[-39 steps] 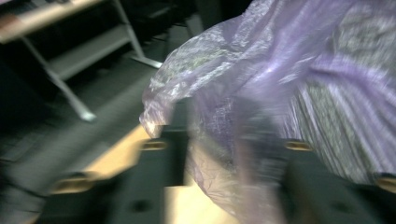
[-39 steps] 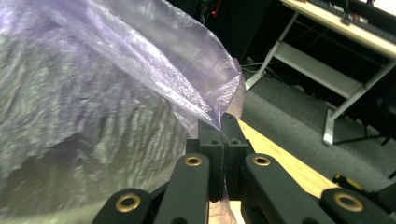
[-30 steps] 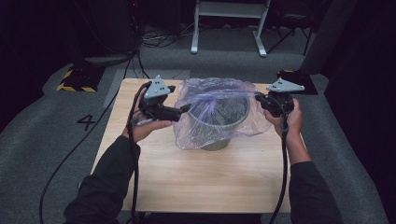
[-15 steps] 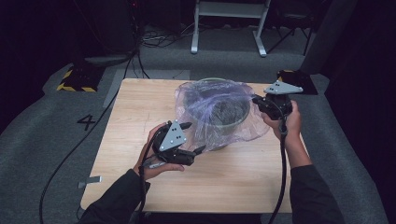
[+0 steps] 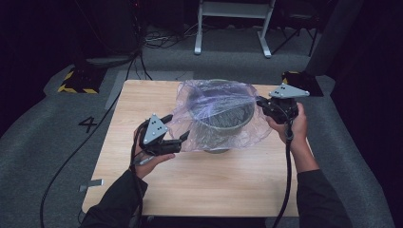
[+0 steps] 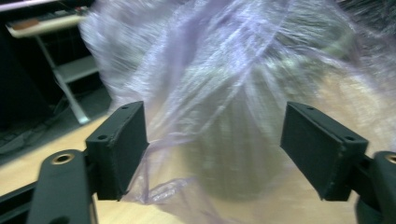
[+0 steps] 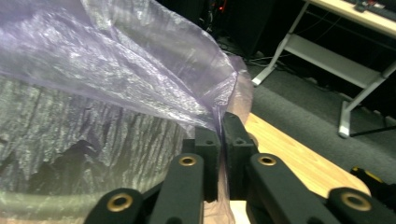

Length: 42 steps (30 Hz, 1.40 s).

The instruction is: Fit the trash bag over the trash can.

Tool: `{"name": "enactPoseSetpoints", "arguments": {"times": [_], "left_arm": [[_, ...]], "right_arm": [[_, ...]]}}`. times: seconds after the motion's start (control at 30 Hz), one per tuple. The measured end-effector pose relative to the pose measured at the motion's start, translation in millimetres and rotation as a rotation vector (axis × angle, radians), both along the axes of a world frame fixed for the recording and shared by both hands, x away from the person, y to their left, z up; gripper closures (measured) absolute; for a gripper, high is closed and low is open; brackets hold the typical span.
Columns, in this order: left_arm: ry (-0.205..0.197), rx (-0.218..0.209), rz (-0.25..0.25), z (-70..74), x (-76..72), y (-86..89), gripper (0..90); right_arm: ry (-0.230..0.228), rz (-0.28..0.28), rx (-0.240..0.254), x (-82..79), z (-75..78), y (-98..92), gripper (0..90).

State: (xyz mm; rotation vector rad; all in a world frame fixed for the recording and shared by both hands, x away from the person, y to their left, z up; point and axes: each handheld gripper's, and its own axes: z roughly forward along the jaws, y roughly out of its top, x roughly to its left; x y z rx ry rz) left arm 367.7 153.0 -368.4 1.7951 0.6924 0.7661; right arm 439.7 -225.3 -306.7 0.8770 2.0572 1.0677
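Two claws: right claw [image 7: 223,140] pinches thin purple plastic bag [image 5: 214,102] over grey round bucket [image 5: 223,124]; left claw [image 6: 215,149] wide, just been closing, bag between jaws w/o grip.

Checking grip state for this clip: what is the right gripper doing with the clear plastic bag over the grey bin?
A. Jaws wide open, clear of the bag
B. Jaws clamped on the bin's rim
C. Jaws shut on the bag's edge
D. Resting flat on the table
C. In the right gripper view the right gripper has its jaws pressed together with the plastic bag edge pinched between them, beside the bin, off the table.
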Motion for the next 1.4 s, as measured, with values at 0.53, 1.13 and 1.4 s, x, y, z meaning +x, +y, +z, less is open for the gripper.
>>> {"name": "enactPoseSetpoints", "arguments": {"times": [0.53, 1.13, 1.4], "left_arm": [[0.085, 0.074, -0.082, 34.5, 57.1, 15.7, 58.2], [0.136, 0.072, -0.144, 26.3, 130.6, 0.2, 89.8], [0.196, 0.009, -0.157, 10.9, 147.6, -2.6, 89.9]], "right_arm": [[-0.049, 0.059, -0.045, -4.9, 1.0, -1.1, 65.6], [0.067, -0.049, 0.067, 44.8, -19.0, -17.2, 83.7], [0.134, -0.056, 0.096, 60.0, -33.8, -18.7, 84.5]]}}
